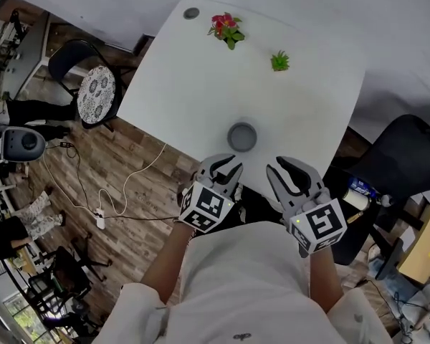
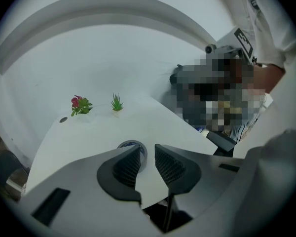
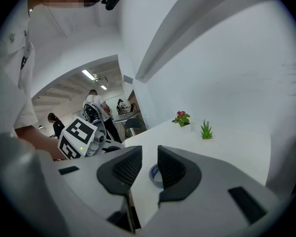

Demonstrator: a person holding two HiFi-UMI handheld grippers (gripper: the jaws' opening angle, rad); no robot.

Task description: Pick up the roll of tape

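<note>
Roll of tape lies flat on the white table, left gripper and right gripper hovering just short of it, both with jaws slightly parted and empty; best widen one, then straddle the roll's wall squarely.

In the left gripper view the roll of tape shows only as a sliver of rim behind the left tongs. In the right gripper view the right tongs cover its right part, and its print is too small to read. The dark disc on the surface is too small to identify.
</note>
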